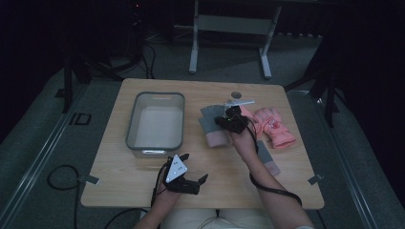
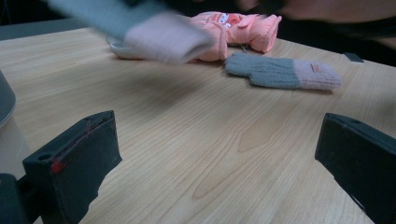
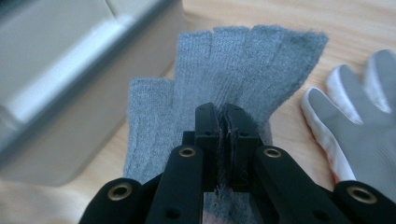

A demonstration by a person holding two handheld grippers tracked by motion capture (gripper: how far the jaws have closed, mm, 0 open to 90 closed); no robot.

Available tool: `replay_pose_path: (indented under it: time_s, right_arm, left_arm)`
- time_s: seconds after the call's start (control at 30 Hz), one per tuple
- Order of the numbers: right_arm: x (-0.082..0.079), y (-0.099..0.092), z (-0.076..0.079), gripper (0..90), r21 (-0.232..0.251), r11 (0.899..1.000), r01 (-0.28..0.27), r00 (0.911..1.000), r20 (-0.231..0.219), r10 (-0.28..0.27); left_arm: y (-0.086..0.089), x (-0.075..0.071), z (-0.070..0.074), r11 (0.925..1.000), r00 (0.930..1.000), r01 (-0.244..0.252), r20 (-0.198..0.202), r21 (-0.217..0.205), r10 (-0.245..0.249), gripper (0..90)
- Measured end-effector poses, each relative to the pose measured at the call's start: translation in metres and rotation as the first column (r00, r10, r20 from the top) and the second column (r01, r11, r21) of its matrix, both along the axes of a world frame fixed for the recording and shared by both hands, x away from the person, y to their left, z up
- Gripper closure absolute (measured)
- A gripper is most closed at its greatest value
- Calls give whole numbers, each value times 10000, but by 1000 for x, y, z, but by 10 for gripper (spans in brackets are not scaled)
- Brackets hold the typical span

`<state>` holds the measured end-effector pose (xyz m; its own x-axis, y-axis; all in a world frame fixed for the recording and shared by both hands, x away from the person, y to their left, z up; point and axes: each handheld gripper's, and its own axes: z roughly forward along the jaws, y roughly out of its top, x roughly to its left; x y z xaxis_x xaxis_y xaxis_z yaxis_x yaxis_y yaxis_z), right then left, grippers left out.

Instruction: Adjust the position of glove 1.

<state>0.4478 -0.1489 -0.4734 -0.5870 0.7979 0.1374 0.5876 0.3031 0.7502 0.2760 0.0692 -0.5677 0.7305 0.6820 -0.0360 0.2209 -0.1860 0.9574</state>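
My right gripper (image 3: 223, 121) has its jaws pinched tight on a grey knit glove (image 3: 233, 84), clamping the fabric near the middle of the table (image 1: 143, 191), just right of the grey bin (image 1: 155, 121). The glove hangs lifted off the wood, pink cuff down. Its mate (image 2: 280, 72) lies flat toward the right edge, beside a pink padded glove (image 1: 274, 126). My left gripper (image 1: 184, 174) rests near the front edge, jaws wide apart and holding nothing.

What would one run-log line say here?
right gripper: shut on grey glove | left gripper: open, idle | bin: empty
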Motion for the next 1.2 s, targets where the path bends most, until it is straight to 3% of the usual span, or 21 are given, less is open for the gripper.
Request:
replay_pose_path:
  time_s: [0.03, 0.07, 0.1, 0.17, 0.23, 0.27, 0.33, 0.4, 0.53, 0.57, 0.6, 0.63, 0.7, 0.87, 1.0, 1.07, 1.1, 1.2]
  right_arm:
    - [0, 0, 0, 854, 0, 10000, 0, 10000, 0, 0]
    - [-21, -6, 11, 853, 327, 9988, 373, 9988, 305, -383]
    - [-21, -6, 11, 853, 327, 9988, 373, 9988, 305, -383]
    - [-45, -13, 17, 853, 771, 9941, 768, 9959, 409, -801]
    - [-53, -15, 16, 853, 820, 9930, 849, 9953, 390, -883]
    - [-67, -19, 13, 853, 1108, 9871, 1156, 9928, 191, -1184]
    - [-73, -19, 11, 853, 998, 9876, 1210, 9920, 240, -1239]
    - [-88, -22, 5, 853, 1102, 9811, 1590, 9865, 215, -1622]
    - [-103, -27, -10, 852, 1214, 9708, 2068, 9780, 26, -2087]
    - [-103, -27, -10, 852, 1214, 9708, 2068, 9780, 26, -2087]
    - [-107, -27, -21, 853, 1302, 9672, 2180, 9759, -344, -2153]
    - [-107, -27, -21, 853, 1302, 9672, 2180, 9759, -344, -2153]
    - [-112, -26, -36, 853, 1244, 9624, 2413, 9701, -580, -2358]
    - [-115, -22, -48, 853, 1106, 9574, 2668, 9635, -551, -2622]
    - [-114, -19, -68, 850, 570, 9549, 2913, 9554, -670, -2875]
    - [-114, -19, -68, 850, 570, 9549, 2913, 9554, -670, -2875]
    - [-112, -18, -79, 818, 262, 9527, 3027, 9502, -854, -2996]
    - [-111, -16, -84, 800, 111, 9534, 3015, 9518, -617, -3003]
  left_arm:
    - [0, 0, 0, 10000, 10000, 0, 0, 0, 0, 0]
    - [0, 0, 0, 10000, 10000, -17, 4, -8, 17, 0]
    - [-1, 0, 0, 10000, 10000, -15, 22, 39, 15, 0]
    - [-1, 0, 0, 10000, 10000, -19, 42, 70, 19, 0]
    - [-1, -1, 0, 10000, 10000, -43, 46, 73, 43, 0]
    - [-1, -1, 0, 10000, 10000, -57, 46, 75, 57, 0]
    - [-1, -1, 0, 9999, 10000, -63, 57, 82, 62, 0]
    - [-1, -1, 0, 9999, 10000, -57, 79, 100, 56, 0]
    - [-1, -1, 0, 9999, 9999, -43, 104, 136, 41, 0]
    - [-1, -1, 0, 9999, 10000, -44, 89, 133, 42, 0]
    - [-1, -1, 0, 9999, 10000, -38, 90, 124, 37, 0]
    - [-1, -1, 0, 9999, 10000, -38, 90, 124, 37, 0]
    - [-1, -1, 0, 9999, 10000, -30, 94, 124, 29, 0]
    - [-1, -1, 0, 9999, 9999, -14, 124, 154, 12, 0]
    - [-1, -1, 0, 9999, 9999, 24, 111, 144, -26, 0]
    - [-1, -1, 0, 9999, 9999, 39, 108, 143, -40, 0]
    - [-1, -1, 0, 9999, 9999, 59, 121, 147, -61, 0]
    - [-1, -1, 0, 9998, 9999, 78, 124, 157, -80, 0]
